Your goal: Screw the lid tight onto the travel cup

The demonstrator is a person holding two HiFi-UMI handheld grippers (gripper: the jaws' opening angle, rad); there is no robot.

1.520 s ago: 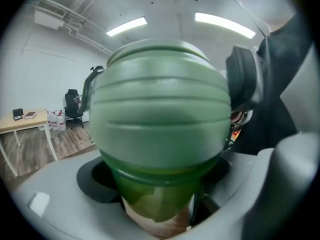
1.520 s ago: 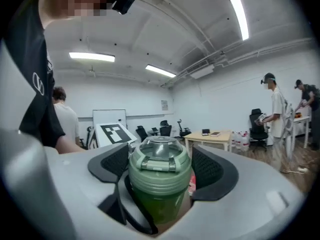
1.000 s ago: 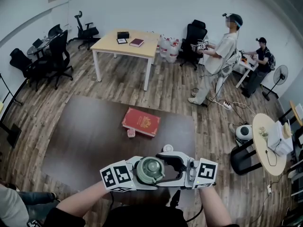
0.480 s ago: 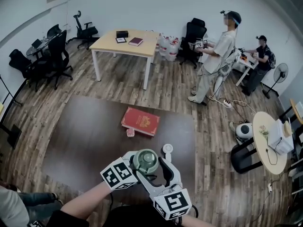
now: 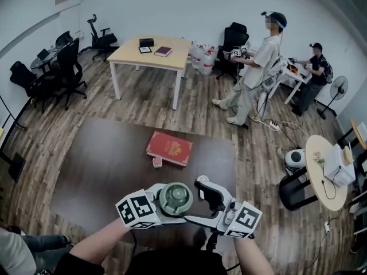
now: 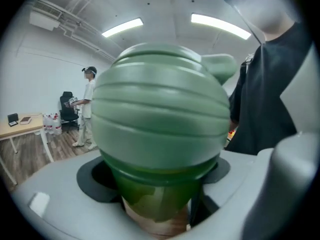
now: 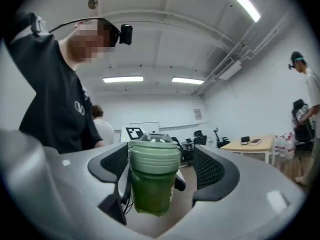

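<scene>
Cup: I have the travel cup [image 6: 157,196] in the air over the near edge of the dark table [image 5: 109,165], within reach of both tools.
Left gripper [image 6: 159,206]: clamped on the cup body under the lid [image 5: 175,198]; I judge this stops it spinning.
Right gripper [image 7: 165,171]: jaws opening around the lid, pads off it, likely to take a new bite.

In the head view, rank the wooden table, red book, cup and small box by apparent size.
1. Wooden table.
2. Red book and cup look alike; the cup is nearer.
3. Small box.
</scene>
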